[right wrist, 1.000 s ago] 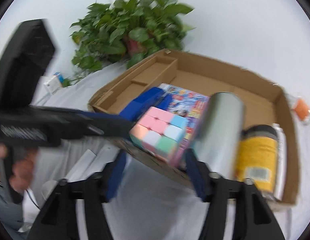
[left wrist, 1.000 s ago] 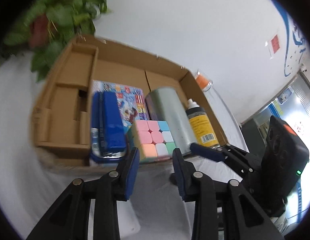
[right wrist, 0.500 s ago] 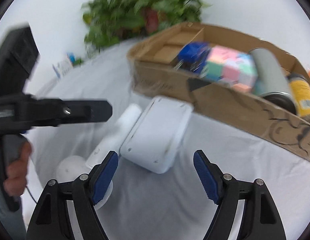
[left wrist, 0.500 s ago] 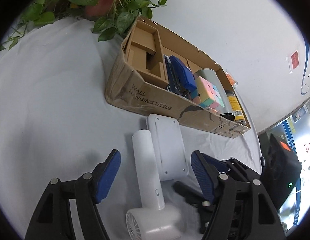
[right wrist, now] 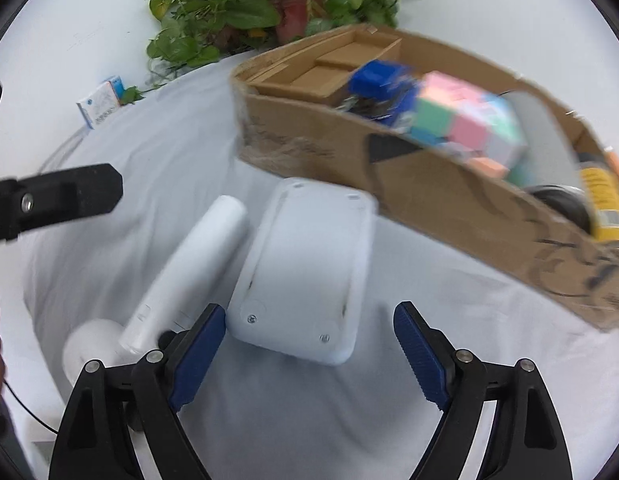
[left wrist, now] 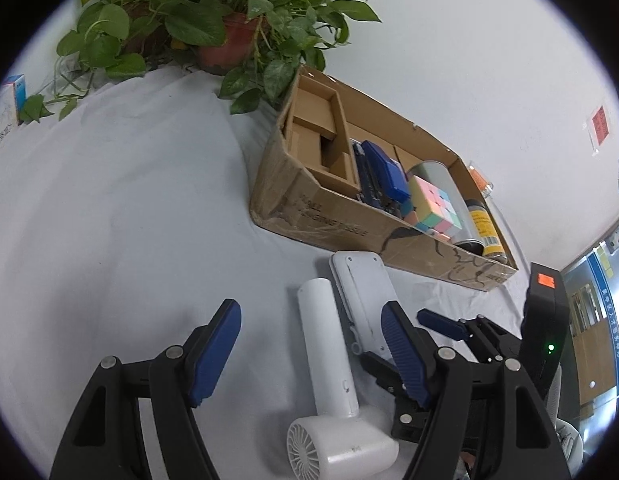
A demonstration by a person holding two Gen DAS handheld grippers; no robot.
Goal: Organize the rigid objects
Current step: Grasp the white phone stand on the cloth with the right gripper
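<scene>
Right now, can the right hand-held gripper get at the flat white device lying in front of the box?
Probably yes: the right hand-held gripper is open, the flat white device lies uncovered just ahead.

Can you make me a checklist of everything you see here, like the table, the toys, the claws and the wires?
Surface: table under a white cloth, wrinkled.
Job's things: cardboard box holds a pastel puzzle cube, blue stapler, silver can and yellow-label spray can. White handheld fan and flat white device lie on the cloth outside the box.
Clutter: small blue-and-white carton.
Claws: left claw open over the fan's handle; right claw open, jaws just widened, around the white device's near end, not pressing it.
Cables: thin dark cable at the left edge.
Surroundings: potted plant, white wall.
</scene>
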